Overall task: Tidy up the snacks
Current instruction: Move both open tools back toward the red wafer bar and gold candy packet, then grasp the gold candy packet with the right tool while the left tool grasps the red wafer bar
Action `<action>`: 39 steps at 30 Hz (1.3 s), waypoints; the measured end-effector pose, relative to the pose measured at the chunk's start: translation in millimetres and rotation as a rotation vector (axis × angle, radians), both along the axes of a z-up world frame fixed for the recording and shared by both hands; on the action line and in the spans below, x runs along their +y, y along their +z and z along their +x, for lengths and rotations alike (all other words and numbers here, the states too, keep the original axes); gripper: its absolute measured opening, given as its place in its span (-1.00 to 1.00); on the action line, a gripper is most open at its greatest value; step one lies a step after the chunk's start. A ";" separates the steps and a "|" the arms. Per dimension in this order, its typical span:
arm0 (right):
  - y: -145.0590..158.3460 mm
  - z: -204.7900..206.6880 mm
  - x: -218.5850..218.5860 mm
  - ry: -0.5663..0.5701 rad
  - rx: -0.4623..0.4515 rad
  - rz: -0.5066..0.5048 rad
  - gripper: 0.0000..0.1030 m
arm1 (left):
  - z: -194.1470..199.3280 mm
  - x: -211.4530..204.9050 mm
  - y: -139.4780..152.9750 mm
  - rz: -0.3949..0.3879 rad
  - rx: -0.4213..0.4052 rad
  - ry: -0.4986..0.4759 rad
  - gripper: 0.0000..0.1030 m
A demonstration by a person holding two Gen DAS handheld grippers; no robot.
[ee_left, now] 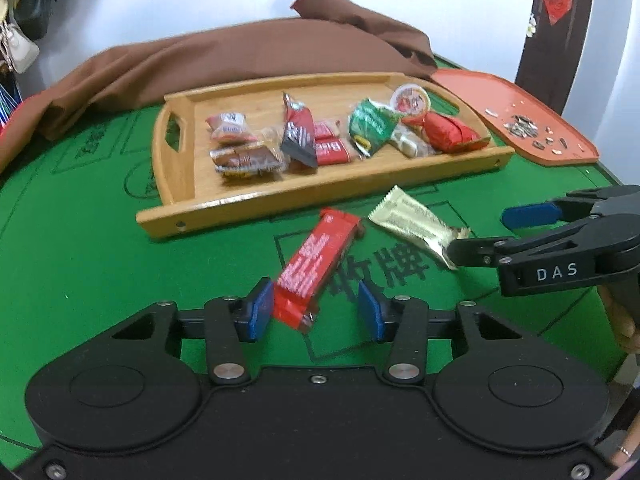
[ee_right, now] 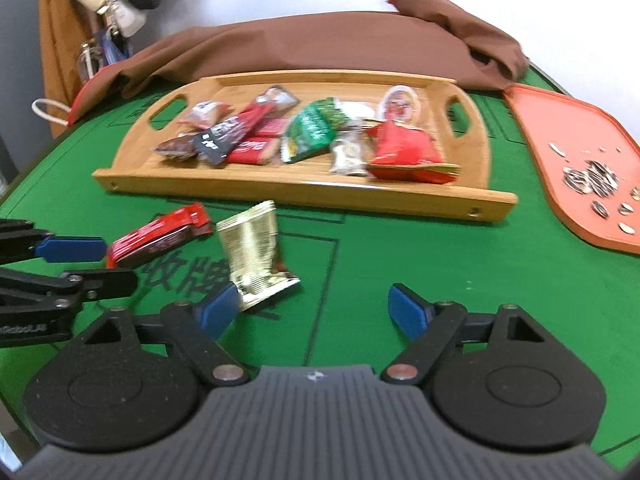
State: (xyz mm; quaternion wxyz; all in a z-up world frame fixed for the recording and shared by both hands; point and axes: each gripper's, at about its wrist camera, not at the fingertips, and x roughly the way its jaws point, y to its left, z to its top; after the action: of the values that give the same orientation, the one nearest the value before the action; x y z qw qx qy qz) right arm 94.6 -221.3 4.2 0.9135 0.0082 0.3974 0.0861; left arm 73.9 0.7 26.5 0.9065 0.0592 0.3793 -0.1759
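A red snack bar (ee_left: 316, 260) lies on the green table (ee_left: 80, 260) in front of the wooden tray (ee_left: 240, 204). Its near end sits between the blue pads of my left gripper (ee_left: 314, 312). The left pad touches it, the right pad stands apart, so the jaws are open. Beside it lies a gold packet (ee_right: 252, 252). My right gripper (ee_right: 312, 312) is open wide, its left pad against the packet's crumpled near end. The tray (ee_right: 280, 192) holds several wrapped snacks. From the right wrist, the left gripper (ee_right: 88, 264) flanks the red bar (ee_right: 160, 236).
An orange tray (ee_left: 520, 92) with sunflower seeds (ee_right: 592, 184) sits at the right edge of the table. A brown cloth (ee_left: 240, 52) is heaped behind the wooden tray. Bags hang at the far left. A hand shows at the right edge.
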 end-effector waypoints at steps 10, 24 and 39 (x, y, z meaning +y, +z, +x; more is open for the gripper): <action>4.2 2.5 13.7 0.065 -0.009 -0.001 0.60 | 23.2 -8.6 -12.0 0.017 0.007 0.036 -0.09; 0.8 11.3 33.2 0.101 -0.014 -0.027 0.28 | 33.4 -11.0 -17.5 0.019 -0.007 0.052 0.19; 1.3 11.0 38.1 0.104 -0.015 -0.029 0.07 | 27.4 -13.7 -15.2 0.013 -0.010 0.043 -0.26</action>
State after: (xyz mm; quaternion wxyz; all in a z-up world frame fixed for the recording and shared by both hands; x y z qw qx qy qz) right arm 105.6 -183.2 5.6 0.9108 -0.0266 0.3917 0.1279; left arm 101.3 -13.0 11.3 0.9115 0.0578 0.3772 -0.1537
